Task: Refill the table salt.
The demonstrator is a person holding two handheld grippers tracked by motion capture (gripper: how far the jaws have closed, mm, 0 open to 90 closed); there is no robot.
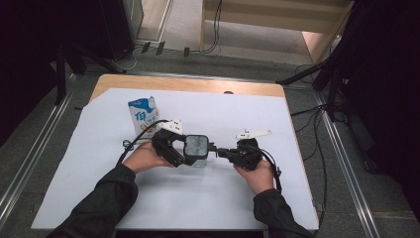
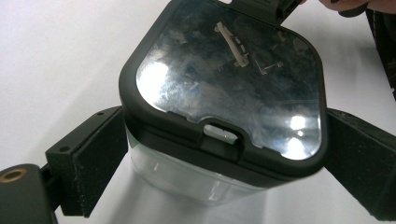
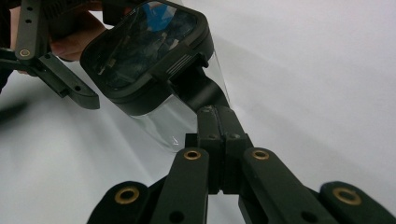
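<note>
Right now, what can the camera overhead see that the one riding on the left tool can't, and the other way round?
The high view alone takes in the milk carton standing at the back left, the wooden table edge, both forearms and the right tool pinching the lid's side latch. The left gripper view alone gives the close detail: the small clear tab on the lid's near edge and the left tool's pads flanking the clear walls. Both show the clear container with its black-rimmed lid and the white sheet under it.
</note>
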